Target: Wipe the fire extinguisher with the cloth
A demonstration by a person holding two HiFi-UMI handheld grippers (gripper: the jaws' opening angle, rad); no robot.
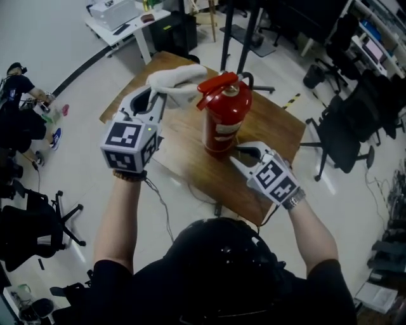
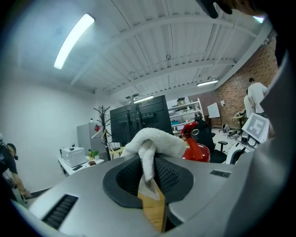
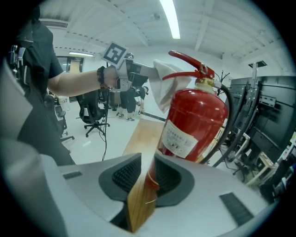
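Observation:
A red fire extinguisher (image 1: 225,114) stands upright on a small wooden table (image 1: 190,159). My left gripper (image 1: 158,96) is shut on a white cloth (image 1: 174,81), held up beside the extinguisher's handle on its left. In the left gripper view the cloth (image 2: 152,139) bulges above the pads, with the extinguisher (image 2: 196,148) just behind it. My right gripper (image 1: 236,156) sits low at the right of the extinguisher's base. In the right gripper view its jaws (image 3: 145,173) stand partly apart. The left edge of the extinguisher (image 3: 194,120) shows in the gap, with bare table beside it. The pads do not clamp it.
Black office chairs (image 1: 346,133) stand to the right of the table, and another chair (image 1: 38,222) to the left. A white desk (image 1: 120,19) is at the back left. Black stand poles (image 1: 225,32) rise behind the table. A person (image 1: 16,95) is on the floor far left.

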